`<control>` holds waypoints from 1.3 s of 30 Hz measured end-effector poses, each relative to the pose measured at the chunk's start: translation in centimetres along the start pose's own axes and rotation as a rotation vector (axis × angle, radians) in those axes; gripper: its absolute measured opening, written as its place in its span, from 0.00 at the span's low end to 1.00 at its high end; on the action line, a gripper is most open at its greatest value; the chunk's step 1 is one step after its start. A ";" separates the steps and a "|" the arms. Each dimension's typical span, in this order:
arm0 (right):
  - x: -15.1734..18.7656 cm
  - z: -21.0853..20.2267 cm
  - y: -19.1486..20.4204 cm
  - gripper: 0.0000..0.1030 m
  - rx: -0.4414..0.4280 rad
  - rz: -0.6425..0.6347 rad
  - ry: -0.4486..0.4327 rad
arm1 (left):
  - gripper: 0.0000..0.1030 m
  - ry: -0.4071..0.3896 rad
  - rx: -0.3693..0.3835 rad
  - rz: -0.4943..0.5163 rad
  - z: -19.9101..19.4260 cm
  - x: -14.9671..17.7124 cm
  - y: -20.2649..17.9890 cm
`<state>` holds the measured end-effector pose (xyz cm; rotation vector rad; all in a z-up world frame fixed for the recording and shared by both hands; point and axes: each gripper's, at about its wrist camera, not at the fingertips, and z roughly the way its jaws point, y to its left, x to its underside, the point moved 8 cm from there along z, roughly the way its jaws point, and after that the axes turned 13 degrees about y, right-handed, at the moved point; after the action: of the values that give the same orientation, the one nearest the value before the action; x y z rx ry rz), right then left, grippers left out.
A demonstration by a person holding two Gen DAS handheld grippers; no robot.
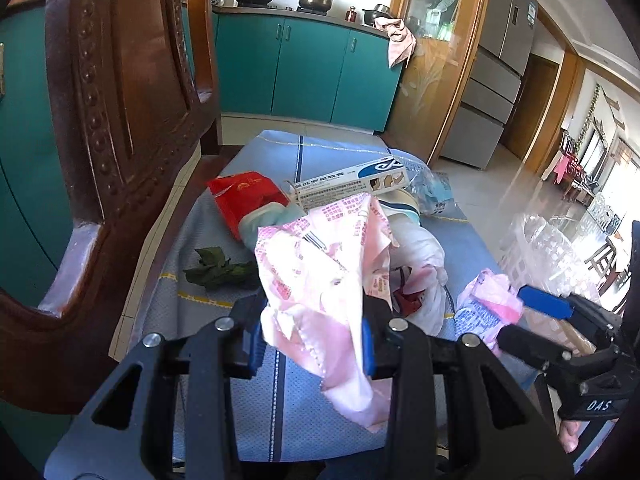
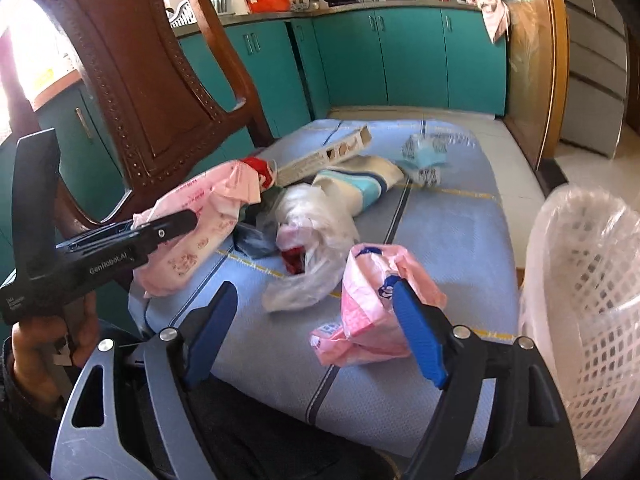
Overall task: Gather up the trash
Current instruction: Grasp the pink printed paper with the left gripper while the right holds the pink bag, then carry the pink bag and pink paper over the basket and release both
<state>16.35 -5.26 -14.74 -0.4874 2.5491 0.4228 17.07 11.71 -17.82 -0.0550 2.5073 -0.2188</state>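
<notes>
Two black handheld grippers: left gripper (image 1: 312, 344), right gripper (image 2: 316, 320). Blue pads (image 2: 420, 340) lining the fingers, round silver screws (image 1: 153, 340) at the pivots, triangular cut-outs in the arms. White lettering "GenRobot.AI" and "DAS" along the sides. Dark sleeve (image 2: 12, 380) at the wrist.

Litter (image 2: 312, 216) on cushion (image 2: 460, 240), chair back (image 2: 152, 92) left, basket (image 2: 588, 292) right.
</notes>
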 end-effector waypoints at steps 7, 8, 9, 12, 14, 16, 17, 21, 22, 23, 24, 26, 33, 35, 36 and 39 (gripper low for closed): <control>0.4 0.3 -3.4 0.76 0.121 0.069 0.030 | 0.36 -0.006 0.002 -0.003 -0.2 0.1 0.1; 0.7 0.4 -3.8 0.76 0.130 0.076 0.035 | 0.36 -0.006 0.003 -0.001 -0.2 0.1 0.1; 0.9 0.3 -4.1 0.76 0.134 0.081 0.037 | 0.36 -0.006 0.003 0.001 -0.2 0.1 0.0; 1.4 0.3 -4.3 0.76 0.125 0.090 0.046 | 0.36 -0.005 0.003 0.003 -0.1 0.0 -0.1; 1.5 0.1 -4.4 0.76 0.116 0.101 0.045 | 0.36 -0.004 0.004 0.003 -0.1 0.0 -0.1; 1.6 -0.3 -4.6 0.76 0.107 0.116 0.034 | 0.36 -0.003 0.003 0.004 -0.1 0.0 -0.1; 1.6 -0.5 -4.6 0.76 0.106 0.122 0.031 | 0.36 -0.004 0.003 0.002 -0.1 0.0 -0.2; 1.6 -0.1 -5.4 0.68 0.128 0.145 0.045 | 0.36 -0.004 0.002 0.006 -0.1 0.0 -0.2; 1.6 0.2 -5.6 0.64 0.128 0.149 0.054 | 0.36 -0.004 0.001 0.009 -0.1 0.0 -0.3; 1.7 0.9 -5.8 0.60 0.115 0.156 0.069 | 0.36 -0.004 0.000 0.011 0.0 0.0 -0.3; 1.7 1.1 -5.9 0.57 0.118 0.160 0.072 | 0.37 -0.004 -0.001 0.011 -0.1 0.0 -0.4; 1.6 1.4 -5.8 0.55 0.161 0.140 0.067 | 0.37 -0.004 -0.004 0.007 -0.1 0.0 -0.3; 1.5 2.6 -2.7 0.43 0.071 0.067 0.083 | 0.38 -0.001 -0.003 0.002 0.1 -0.1 0.0; 1.6 2.9 -1.9 0.43 0.063 0.051 0.089 | 0.38 -0.001 -0.003 0.004 0.1 -0.1 0.0; 1.6 3.1 -1.6 0.43 0.076 0.040 0.095 | 0.38 -0.001 -0.003 0.004 0.1 -0.1 0.0; 1.7 3.8 -1.4 0.44 0.121 0.019 0.102 | 0.38 -0.003 -0.002 0.001 0.1 -0.1 0.1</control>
<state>17.11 -5.45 -19.09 -0.4501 2.6603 0.2540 17.19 11.78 -17.87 -0.0543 2.5041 -0.2160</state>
